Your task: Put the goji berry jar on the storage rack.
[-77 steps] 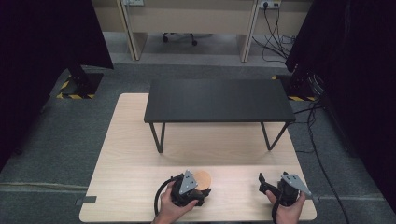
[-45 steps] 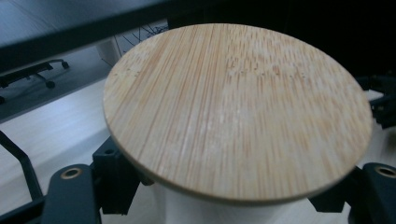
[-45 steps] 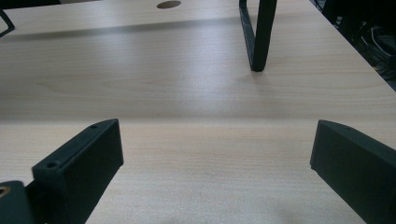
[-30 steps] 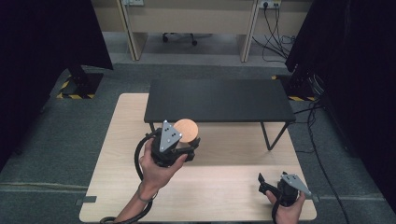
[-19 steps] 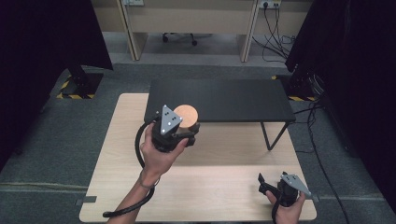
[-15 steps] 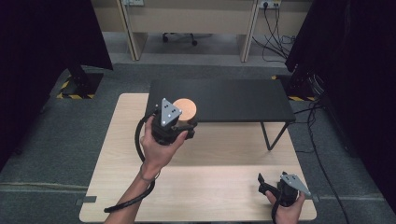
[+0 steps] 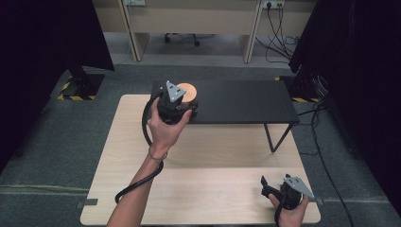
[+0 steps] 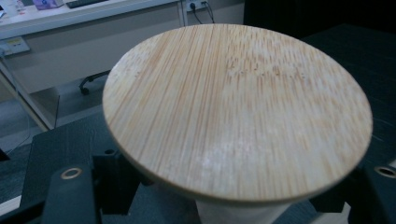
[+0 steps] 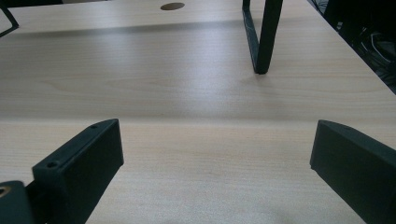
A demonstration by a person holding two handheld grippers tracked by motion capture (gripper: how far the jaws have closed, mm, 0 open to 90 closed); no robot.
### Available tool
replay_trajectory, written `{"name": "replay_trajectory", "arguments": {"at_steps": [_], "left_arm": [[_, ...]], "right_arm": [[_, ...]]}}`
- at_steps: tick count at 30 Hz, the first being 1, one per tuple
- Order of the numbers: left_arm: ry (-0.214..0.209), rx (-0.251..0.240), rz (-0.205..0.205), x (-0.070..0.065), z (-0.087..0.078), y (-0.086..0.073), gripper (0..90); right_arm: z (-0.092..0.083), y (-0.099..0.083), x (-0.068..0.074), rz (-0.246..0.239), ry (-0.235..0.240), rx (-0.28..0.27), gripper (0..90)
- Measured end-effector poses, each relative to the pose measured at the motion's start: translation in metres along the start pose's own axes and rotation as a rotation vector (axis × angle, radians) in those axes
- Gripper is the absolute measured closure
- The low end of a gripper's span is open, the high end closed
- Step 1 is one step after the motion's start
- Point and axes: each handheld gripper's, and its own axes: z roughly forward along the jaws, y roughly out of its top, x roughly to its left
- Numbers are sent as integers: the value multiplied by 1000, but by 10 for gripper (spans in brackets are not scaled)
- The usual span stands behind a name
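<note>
Overhead, my left gripper (image 7: 182, 101) holds a round bamboo-topped thing at the black shelf while my right gripper (image 7: 279, 191) rests low on the bench.

Grey carpet floor (image 7: 56, 142) runs around the pale wood bench (image 7: 213, 179), with dark curtains (image 7: 42, 42) at both sides, beige desk panels (image 7: 189, 19) and hanging cables (image 7: 276, 28) at the far wall, and yellow-black hazard tape (image 7: 75, 97) on a stand base; I can read no writing anywhere. On the bench stands a black low shelf (image 7: 241, 101) on thin metal legs (image 9: 261, 37). My left jaws are clamped on the white body under the bamboo lid (image 8: 238, 107), over the shelf's left end. My right jaws stand wide apart, holding nothing, near the bench's right front corner.
</note>
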Motion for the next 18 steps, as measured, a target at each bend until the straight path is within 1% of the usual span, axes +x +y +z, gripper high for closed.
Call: {"name": "replay_trajectory", "arguments": {"at_steps": [4, 7, 11, 15, 18], "left_arm": [[17, 14, -14, -1, 10, 0, 257], [19, 21, -24, -1, 15, 0, 257], [21, 35, -24, -2, 23, -1, 257], [15, 34, -50, 2, 27, 0, 257], [0, 34, -87, 8, 31, -1, 257]], "right_arm": [[0, 0, -1, 0, 3, 2, 25], [0, 0, 0, -1, 3, 2, 25], [0, 0, 0, -4, 2, 1, 25], [0, 0, 0, -3, 2, -1, 26], [0, 0, 0, -6, 1, 0, 26]]}}
